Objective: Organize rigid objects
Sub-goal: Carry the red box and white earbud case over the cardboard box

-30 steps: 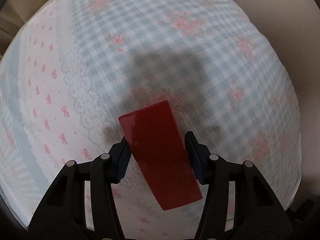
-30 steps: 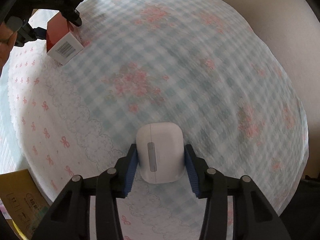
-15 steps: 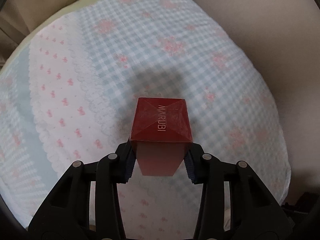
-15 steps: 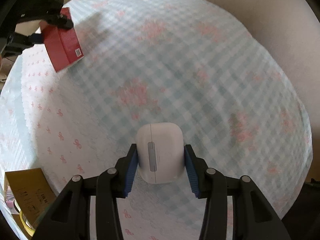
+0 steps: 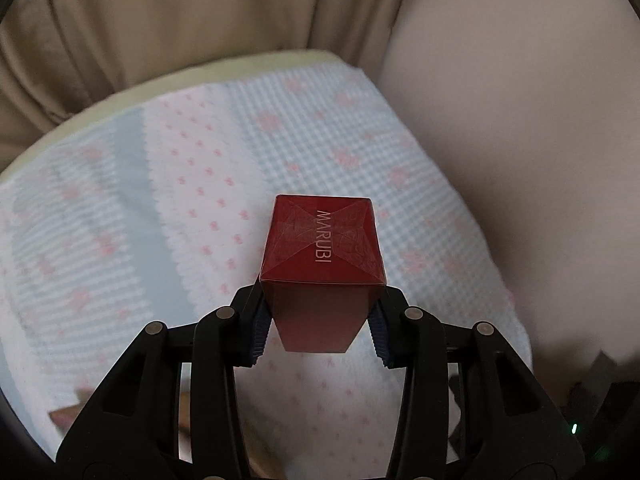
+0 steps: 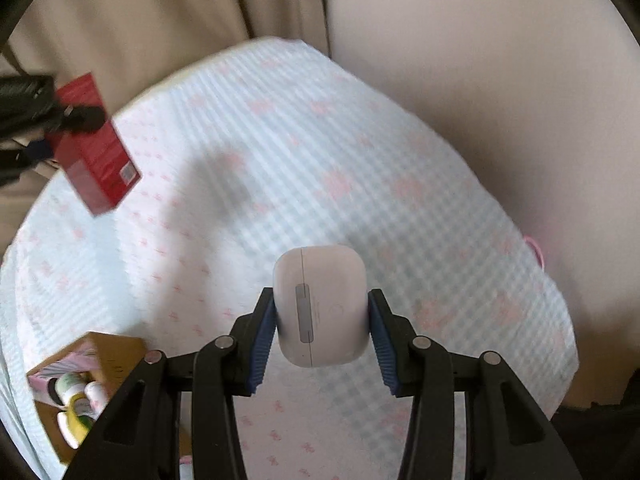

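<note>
The left gripper (image 5: 320, 320) is pinched on a red MARUBI carton (image 5: 323, 256), its blue pads pressed against the two sides, holding the carton in the air above the checked and bow-printed bedspread (image 5: 192, 184). Its top flap with the lettering faces the left wrist camera. From the right wrist view the same carton (image 6: 96, 148) hangs tilted at the far left, barcode end lowest, with the left gripper's black finger (image 6: 86, 116) across its upper part.

The right gripper (image 6: 322, 328) is clamped on a white earbud charging case (image 6: 320, 304) (hinge strip toward the lens), also lifted clear of the bedspread (image 6: 340, 168).

At the lower left of the right view sits an open brown cardboard box (image 6: 108, 350) on the cloth, holding small white and green bottles (image 6: 74, 390) and something pink; the right gripper's left arm hides its near edge. Beige curtains (image 5: 180, 12) hang behind the bed, and a plain pale wall (image 6: 500, 60) runs along its right side.
</note>
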